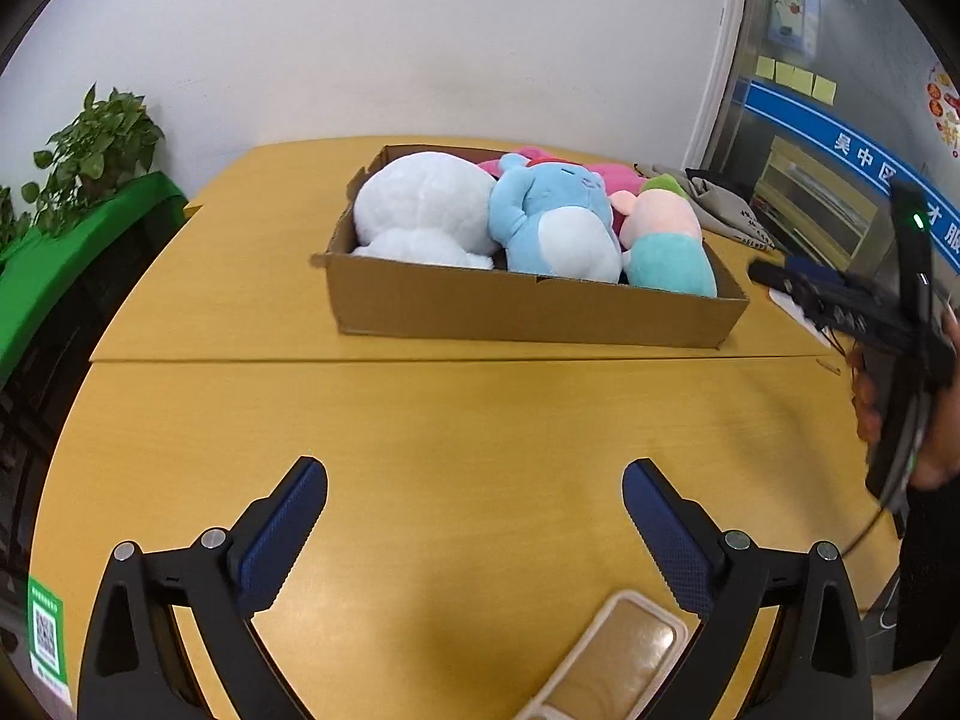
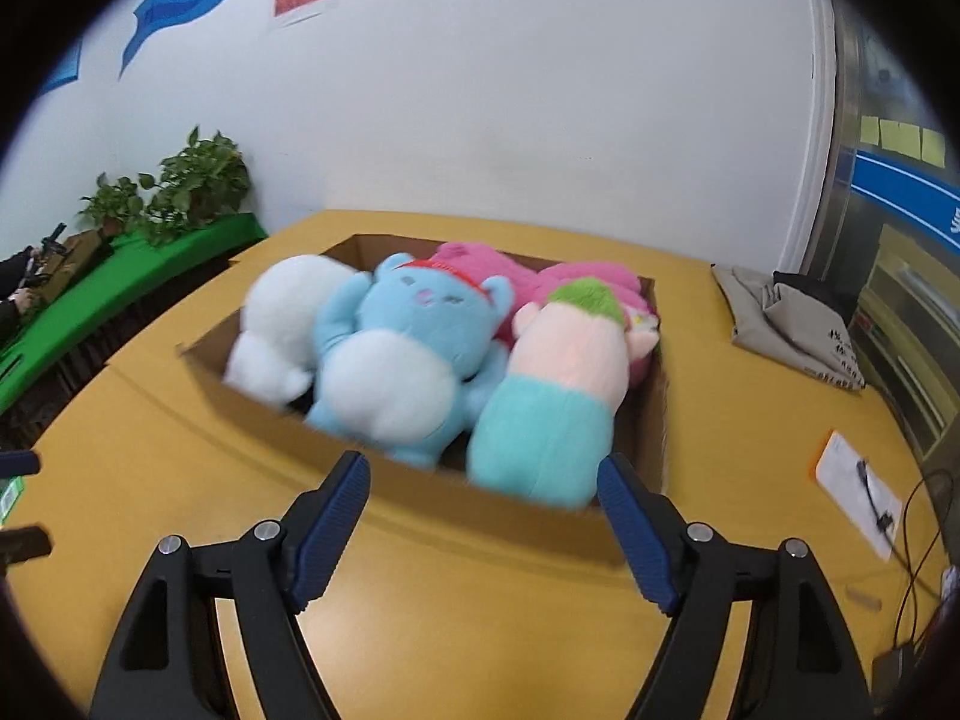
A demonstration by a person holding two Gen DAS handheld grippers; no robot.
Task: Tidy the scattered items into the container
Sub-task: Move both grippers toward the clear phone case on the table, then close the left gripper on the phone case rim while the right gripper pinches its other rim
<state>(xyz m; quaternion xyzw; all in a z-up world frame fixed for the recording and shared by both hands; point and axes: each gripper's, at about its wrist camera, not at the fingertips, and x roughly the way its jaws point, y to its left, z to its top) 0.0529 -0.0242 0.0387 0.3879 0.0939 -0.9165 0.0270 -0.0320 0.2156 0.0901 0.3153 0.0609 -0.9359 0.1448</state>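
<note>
both grippers, left gripper [image 1: 474, 495] and right gripper [image 2: 483, 489], gape empty. cardboard box [image 1: 528, 309] mid-tabletop [image 1: 420, 420] holds the plush toys [image 1: 552, 219]; pink ones mostly hidden, phone case [image 1: 612, 660] cut off at the near edge.

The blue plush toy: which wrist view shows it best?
The right wrist view. There the blue plush toy faces the camera, face and red headband visible, lying in the cardboard box, though slightly blurred. The left wrist view shows it sharper but farther off and turned sideways, its face barely visible.
</note>
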